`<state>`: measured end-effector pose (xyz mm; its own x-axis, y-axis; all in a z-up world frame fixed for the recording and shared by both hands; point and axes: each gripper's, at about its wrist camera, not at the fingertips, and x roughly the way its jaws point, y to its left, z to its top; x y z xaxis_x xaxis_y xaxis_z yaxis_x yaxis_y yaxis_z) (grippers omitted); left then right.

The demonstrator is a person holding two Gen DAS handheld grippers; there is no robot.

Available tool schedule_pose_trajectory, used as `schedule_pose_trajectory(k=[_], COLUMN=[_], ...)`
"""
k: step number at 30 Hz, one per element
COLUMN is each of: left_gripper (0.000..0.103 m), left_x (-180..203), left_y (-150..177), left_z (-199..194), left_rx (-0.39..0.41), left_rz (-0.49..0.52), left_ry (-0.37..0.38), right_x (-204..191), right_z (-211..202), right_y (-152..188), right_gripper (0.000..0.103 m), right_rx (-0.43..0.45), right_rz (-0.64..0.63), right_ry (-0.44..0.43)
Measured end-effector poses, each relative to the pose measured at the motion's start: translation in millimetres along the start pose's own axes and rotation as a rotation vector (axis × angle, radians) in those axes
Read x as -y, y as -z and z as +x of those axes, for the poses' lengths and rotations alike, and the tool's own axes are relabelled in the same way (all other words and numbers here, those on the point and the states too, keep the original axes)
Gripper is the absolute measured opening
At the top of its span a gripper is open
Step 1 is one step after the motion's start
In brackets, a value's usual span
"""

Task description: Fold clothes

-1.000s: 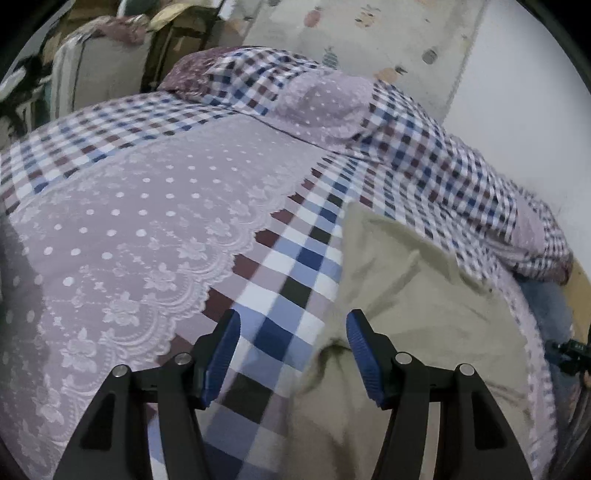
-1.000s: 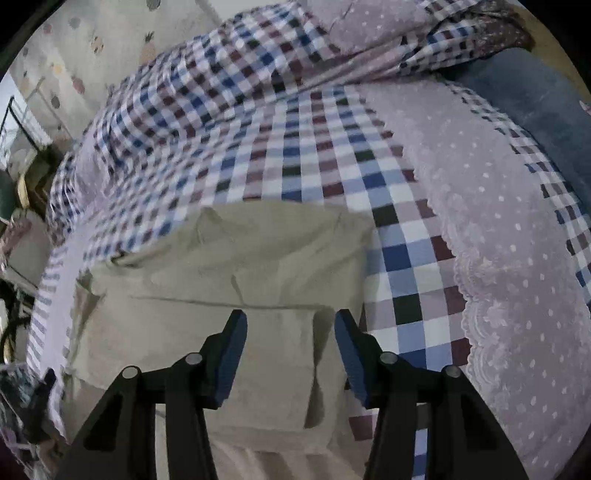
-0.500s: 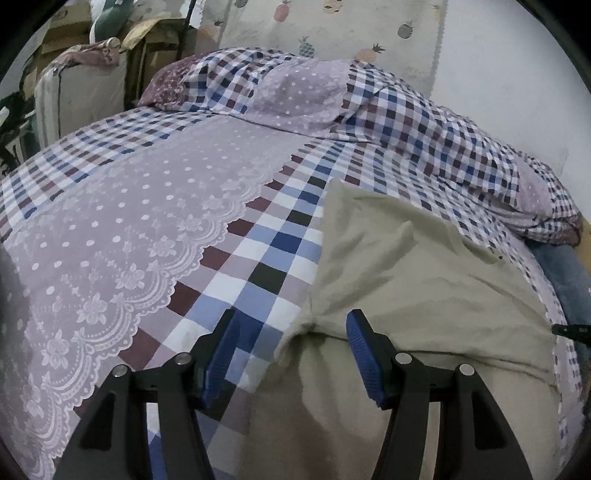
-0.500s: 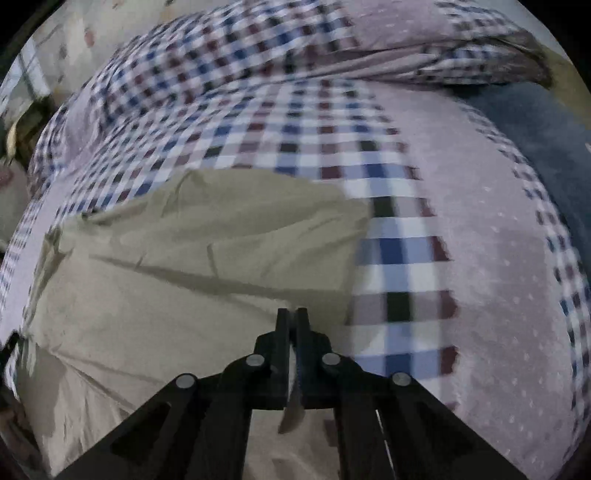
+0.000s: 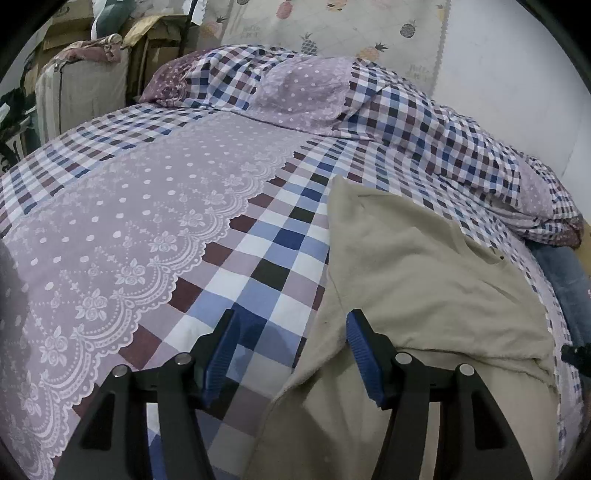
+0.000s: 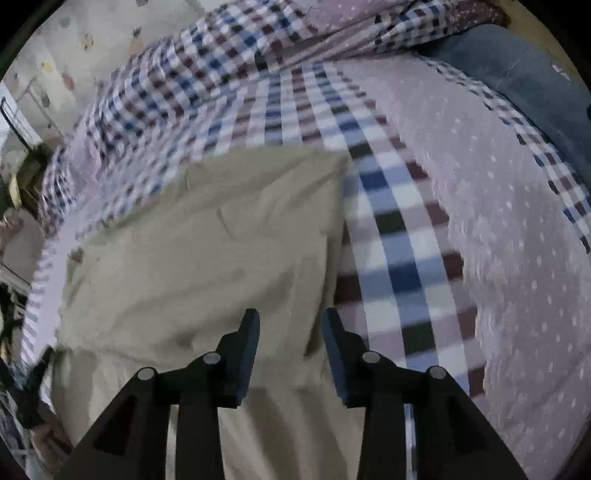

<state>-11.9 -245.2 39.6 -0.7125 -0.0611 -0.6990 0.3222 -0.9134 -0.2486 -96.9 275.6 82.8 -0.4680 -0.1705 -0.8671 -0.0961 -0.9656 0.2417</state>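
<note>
Stacked bundles [image 5: 77, 92]: far left of the left wrist view, wrapped goods and boxes stand beside the bed.
Bedspread [image 5: 122, 229]: lilac panel with white dots and a lace-print scalloped edge, flanked by bands of blue, maroon and white checks; it covers the whole bed.
Pillows [image 5: 303, 92]: at the head of the bed, in the same dotted lilac and check cloth, rumpled against the wall.
Wall cloth [image 5: 332, 26]: pale, printed with pineapples, behind the pillows.
Left gripper [image 5: 290, 354]: spread wide, nothing between its 2 blue pads; the left pad hangs over the checked band, the right pad over the edge of the garment.
Beige garment [image 5: 424, 280]: lies on the bed to the right of the checked band, its upper layer folded over a lower layer, with a fold line running across near the gripper's right finger.
Blue denim item [image 5: 565, 273]: at the right edge of the bed, past the garment.
Garment in the right wrist view [image 6: 207, 251]: fills the lower left, with its right edge along the checked band and a crease across the near part; this view is blurred.
Right gripper [image 6: 290, 350]: parted to a middling gap, holding nothing; both pads sit just above the garment's near right portion. Whether they touch the cloth I cannot tell.
Denim again [image 6: 517, 70]: upper right corner, beyond the lilac panel.
</note>
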Motion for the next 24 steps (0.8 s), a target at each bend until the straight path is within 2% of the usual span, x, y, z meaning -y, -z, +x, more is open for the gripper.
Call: schedule_pose_trajectory(k=[3, 4, 5, 6, 7, 9, 12, 15, 17, 18, 19, 20, 22, 24], left_gripper=[0.064, 0.064, 0.063, 0.053, 0.036, 0.023, 0.022, 0.022, 0.022, 0.023, 0.027, 0.03, 0.053, 0.069], left_x=[1, 1, 2, 1, 1, -2, -8, -14, -15, -16, -16, -15, -14, -13], left_y=[0, 0, 0, 0, 0, -1, -2, -3, -3, -3, -3, -3, -4, -4], left_z=[-1, 0, 1, 2, 4, 8, 9, 11, 12, 12, 12, 11, 8, -1], left_rx=[-0.003, -0.009, -0.018, -0.025, -0.032, -0.056, -0.057, -0.061, -0.069, -0.073, -0.076, -0.077, -0.076, -0.055], left_rz=[0.009, 0.014, 0.02, 0.021, 0.021, 0.007, -0.026, -0.047, -0.05, -0.051, -0.046, -0.042, -0.035, -0.021], left_ry=[0.016, 0.027, 0.034, 0.035, 0.036, 0.023, 0.019, -0.002, 0.001, 0.003, 0.005, 0.007, 0.013, 0.004], right_x=[2, 2, 1, 0, -1, -1, -1, 11, 18, 21, 24, 26, 24, 21], right_z=[11, 15, 15, 15, 14, 6, -1, 20, 24, 23, 19, 13, -9, -31], right_y=[11, 13, 15, 17, 19, 24, 27, 26, 26, 26, 27, 29, 41, 54], right_gripper=[0.038, 0.033, 0.005, 0.0, 0.0, 0.0, 0.0, 0.0, 0.001, 0.001, 0.008, 0.022, 0.04, 0.04], right_rx=[-0.016, -0.016, -0.008, 0.0, 0.008, 0.017, 0.015, -0.059, -0.06, -0.048, -0.041, -0.029, 0.014, 0.058], right_rz=[0.014, 0.017, 0.009, -0.002, -0.012, -0.017, -0.029, -0.01, 0.018, 0.041, 0.066, 0.091, 0.094, 0.094], right_ry=[-0.001, -0.007, 0.005, 0.019, 0.033, 0.024, 0.036, 0.081, 0.066, 0.05, 0.036, 0.033, 0.017, 0.001])
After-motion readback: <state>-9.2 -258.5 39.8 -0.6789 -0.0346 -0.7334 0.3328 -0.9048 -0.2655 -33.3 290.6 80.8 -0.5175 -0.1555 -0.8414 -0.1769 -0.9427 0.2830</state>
